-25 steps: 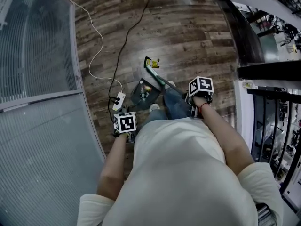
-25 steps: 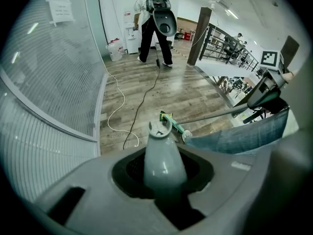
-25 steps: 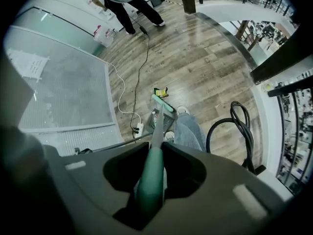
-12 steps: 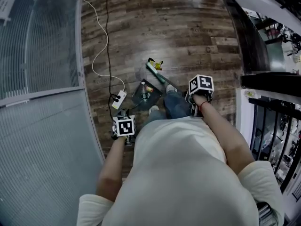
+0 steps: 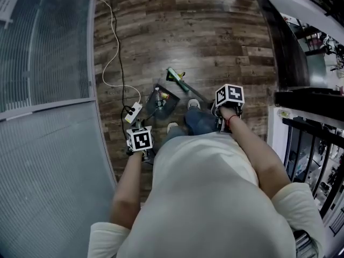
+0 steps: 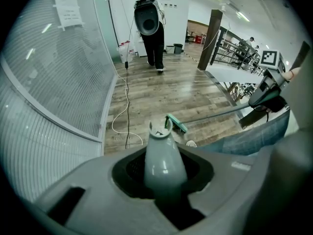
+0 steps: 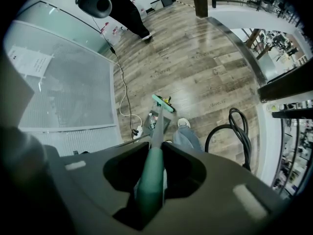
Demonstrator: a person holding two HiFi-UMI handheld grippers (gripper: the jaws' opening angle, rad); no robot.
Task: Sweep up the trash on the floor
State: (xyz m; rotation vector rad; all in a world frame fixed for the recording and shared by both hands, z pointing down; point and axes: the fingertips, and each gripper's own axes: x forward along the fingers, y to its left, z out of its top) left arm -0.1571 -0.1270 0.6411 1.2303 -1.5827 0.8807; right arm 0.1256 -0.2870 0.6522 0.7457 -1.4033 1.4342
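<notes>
My left gripper [image 5: 141, 140] is shut on the grey dustpan handle [image 6: 159, 156], which runs down to the dark dustpan [image 5: 161, 103] on the wood floor. A small bottle [image 5: 157, 95] and bits of trash lie in the pan. With my right gripper [image 5: 229, 97] I hold the green broom handle [image 7: 149, 182]. Its green broom head [image 5: 174, 74] rests on the floor just beyond the pan. A yellow scrap [image 7: 169, 101] lies against the broom head. In the gripper views, the left gripper [image 6: 161, 169] and right gripper [image 7: 151, 177] each close round their handle.
A white power strip [image 5: 133, 113] with white and black cables lies left of the pan, beside a glass partition [image 5: 48, 63]. A black hose coil [image 7: 234, 131] lies on the floor at the right, near a railing. My shoes [image 5: 193, 104] stand behind the pan. A person [image 6: 152, 31] walks far off.
The dustpan and the left gripper have shifted a little up and left in view, toward the power strip. The broom head stays close beyond the pan. Both grips are unchanged.
</notes>
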